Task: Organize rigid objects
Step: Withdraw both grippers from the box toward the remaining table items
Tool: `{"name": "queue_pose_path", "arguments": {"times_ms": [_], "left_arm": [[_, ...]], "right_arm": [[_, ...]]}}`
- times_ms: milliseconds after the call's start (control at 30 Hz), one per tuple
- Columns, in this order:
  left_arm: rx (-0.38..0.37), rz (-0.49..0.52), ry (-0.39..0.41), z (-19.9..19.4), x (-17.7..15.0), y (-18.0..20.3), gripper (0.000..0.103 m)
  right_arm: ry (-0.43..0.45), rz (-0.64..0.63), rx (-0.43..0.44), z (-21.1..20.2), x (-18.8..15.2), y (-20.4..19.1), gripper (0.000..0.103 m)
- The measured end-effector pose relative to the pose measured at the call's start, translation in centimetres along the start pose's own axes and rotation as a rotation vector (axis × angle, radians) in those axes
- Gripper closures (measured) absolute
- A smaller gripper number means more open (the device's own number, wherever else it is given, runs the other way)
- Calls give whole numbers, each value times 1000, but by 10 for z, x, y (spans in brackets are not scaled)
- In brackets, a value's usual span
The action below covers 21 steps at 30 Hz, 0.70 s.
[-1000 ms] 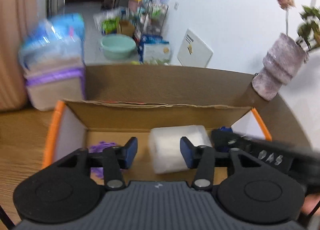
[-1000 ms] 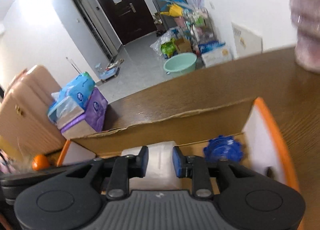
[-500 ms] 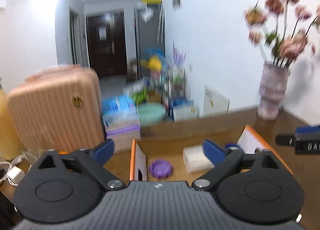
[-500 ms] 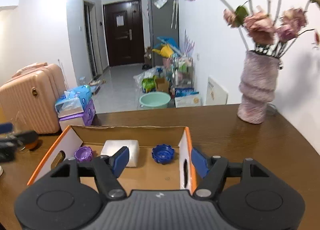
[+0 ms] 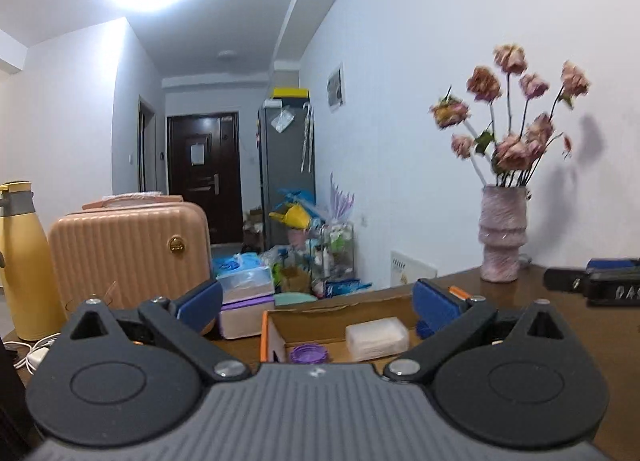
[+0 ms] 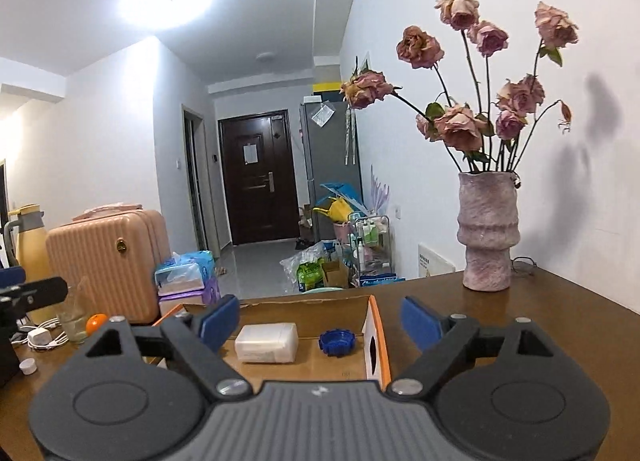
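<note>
Both tools hung back from the cardboard box (image 6: 374, 317), which suggested a placing step had just finished and the next pick was due. The left gripper (image 5: 318, 303) was spread fully with nothing between its pads. The right gripper (image 6: 320, 319) had just been opening its jaws, and they too stood released and empty. The box sat on the wooden table (image 6: 560, 325), toward its far edge, open at the top. Inside lay a white plastic case (image 6: 267, 342) in the middle, a blue cap (image 6: 337, 342) by the right wall and a purple cap (image 5: 307, 353) by the left wall, all apart from each other. The next move probably called for swinging a gripper toward the table's left edge, where a small white cap (image 6: 28, 366) and an orange (image 6: 95, 321) lay loose beside a glass (image 6: 74, 321). A vase (image 6: 487, 233) of dried flowers stood near the far right corner and would need clearance.
</note>
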<state>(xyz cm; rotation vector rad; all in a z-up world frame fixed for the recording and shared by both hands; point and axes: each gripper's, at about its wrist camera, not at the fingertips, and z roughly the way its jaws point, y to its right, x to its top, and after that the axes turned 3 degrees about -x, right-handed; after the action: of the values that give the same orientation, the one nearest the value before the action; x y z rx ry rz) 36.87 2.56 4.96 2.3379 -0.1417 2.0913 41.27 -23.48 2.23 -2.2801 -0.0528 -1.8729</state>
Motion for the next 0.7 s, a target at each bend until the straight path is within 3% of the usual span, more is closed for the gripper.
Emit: {"name": "queue_pose_path", "arguments": {"times_ms": [367,500,567,700], "left_arm": [[17,-38,102,-81,-25,5,0],[-39,-80,65,-124,-39,-2,0],[-69,-59,70,-152,-49,-1,0],[-49,27,21,-203,-68,11,0]], "right_arm": [[52,-18,30,-75,-32,-5,9],[57,-45,83,-117,-55,-8,2],[47,-54,116,-140,-68,-11,1],[66,-113,128,-187,-90,-23,0]]}}
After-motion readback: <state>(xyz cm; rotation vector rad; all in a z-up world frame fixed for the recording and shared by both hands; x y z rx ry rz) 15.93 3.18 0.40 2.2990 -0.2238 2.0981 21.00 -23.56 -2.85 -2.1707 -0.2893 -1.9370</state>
